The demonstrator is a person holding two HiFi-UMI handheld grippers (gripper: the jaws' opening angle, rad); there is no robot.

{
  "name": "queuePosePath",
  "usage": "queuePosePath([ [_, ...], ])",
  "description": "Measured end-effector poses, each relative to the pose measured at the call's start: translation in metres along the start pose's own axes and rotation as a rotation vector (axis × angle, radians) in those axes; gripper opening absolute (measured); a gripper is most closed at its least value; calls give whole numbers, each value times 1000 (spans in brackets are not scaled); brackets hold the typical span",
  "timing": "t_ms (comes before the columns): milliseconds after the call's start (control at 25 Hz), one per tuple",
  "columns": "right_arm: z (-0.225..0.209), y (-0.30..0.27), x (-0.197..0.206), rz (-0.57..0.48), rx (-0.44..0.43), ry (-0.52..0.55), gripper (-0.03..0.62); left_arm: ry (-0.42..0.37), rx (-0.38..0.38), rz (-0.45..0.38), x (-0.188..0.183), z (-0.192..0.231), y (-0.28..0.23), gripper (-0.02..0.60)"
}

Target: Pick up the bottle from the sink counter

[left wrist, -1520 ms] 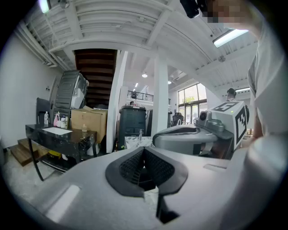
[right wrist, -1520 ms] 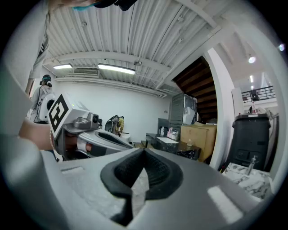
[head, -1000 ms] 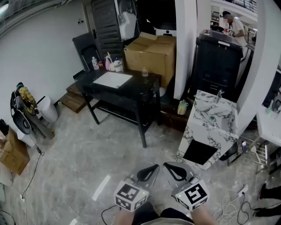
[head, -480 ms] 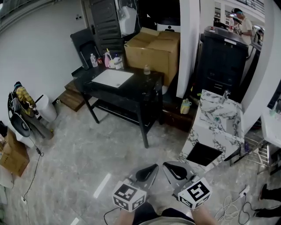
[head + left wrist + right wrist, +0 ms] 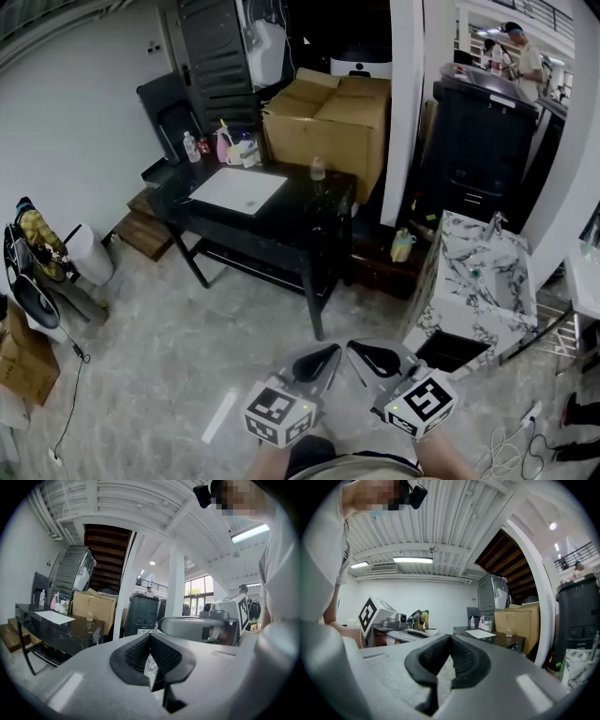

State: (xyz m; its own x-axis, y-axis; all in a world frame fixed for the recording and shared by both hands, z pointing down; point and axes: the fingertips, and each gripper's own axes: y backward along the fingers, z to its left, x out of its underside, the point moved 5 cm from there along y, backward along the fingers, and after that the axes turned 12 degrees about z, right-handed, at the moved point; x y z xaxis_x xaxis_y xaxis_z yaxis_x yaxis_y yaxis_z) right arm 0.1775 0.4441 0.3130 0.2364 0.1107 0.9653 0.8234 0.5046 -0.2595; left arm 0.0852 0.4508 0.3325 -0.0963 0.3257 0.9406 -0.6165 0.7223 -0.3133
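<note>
Bottle [image 5: 318, 170] — small, clear, seemingly the target — stands upright at the near corner of the black tabletop [image 5: 291, 216], well apart from the marble sink unit [image 5: 459, 253] to its right; left claw [image 5: 315, 362] and right claw [image 5: 374, 358], both closed and empty, are held low, side by side, likely ready for the approach

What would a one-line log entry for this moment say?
left gripper: shut, empty | right gripper: shut, empty | white marble sink counter: ahead-right, not reached
</note>
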Motion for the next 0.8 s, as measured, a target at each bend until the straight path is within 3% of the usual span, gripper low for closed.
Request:
queuePosePath([
  [320, -21, -77, -34, -2, 44, 27, 3, -5, -8, -72, -27, 88, 4, 6],
  [520, -40, -100, -36, 14, 107, -4, 3, -19, 64, -62, -29, 109, -8, 6],
  [800, -66, -131, -31, 44, 112, -29, 3, 5, 62, -60, -32, 145, -29, 6],
])
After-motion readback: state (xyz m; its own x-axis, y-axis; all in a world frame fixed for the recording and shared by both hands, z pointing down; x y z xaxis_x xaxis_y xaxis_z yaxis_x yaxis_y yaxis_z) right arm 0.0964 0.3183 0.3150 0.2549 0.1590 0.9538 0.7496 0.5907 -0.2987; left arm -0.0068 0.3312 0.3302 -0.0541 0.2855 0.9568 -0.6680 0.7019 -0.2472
